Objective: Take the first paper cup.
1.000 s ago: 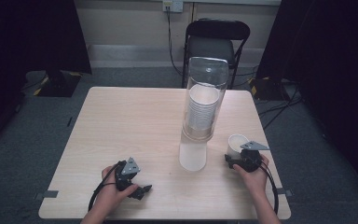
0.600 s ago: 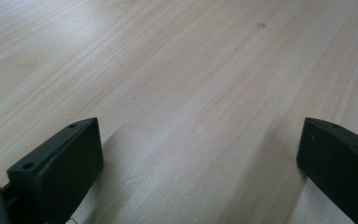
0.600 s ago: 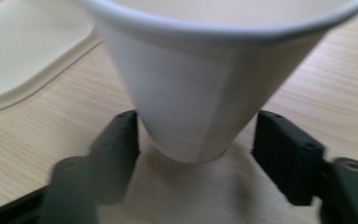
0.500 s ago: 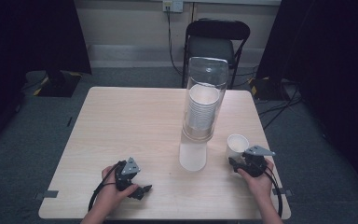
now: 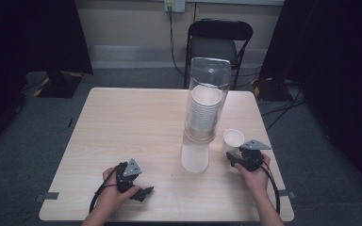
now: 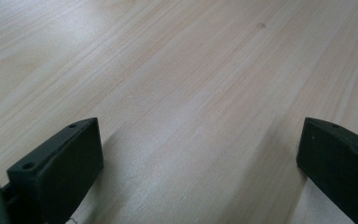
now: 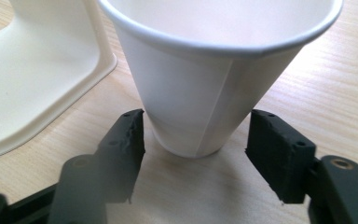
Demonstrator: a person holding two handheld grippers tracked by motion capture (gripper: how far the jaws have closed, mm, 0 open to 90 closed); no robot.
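At the desk's [image 5: 122,122] right front, the paper cup [image 5: 233,139] stands upright just beside the cup dispenser [image 5: 206,106], with the right tongs [image 5: 232,159] at its foot.

Risks:
- The grip sits very low on a thin, tapered wall, so squeezing harder could dent the cup or make it pop out forward.
- Lifting from that low could tip the cup over the pads.
- The dispenser base [image 7: 37,70] is close. A sideways swing could knock it, or the tall stack of cups [image 5: 202,113].

Right tongs: the jaws have just been closing with the cup between them. They are now nearly as narrow as they go, with the pads [image 7: 130,135] against the lower cup wall [image 7: 200,98]. Contact looks light.

Left tongs [image 5: 141,192]: wide open, holding nothing, low over bare wood at the left front and well apart from the cup.
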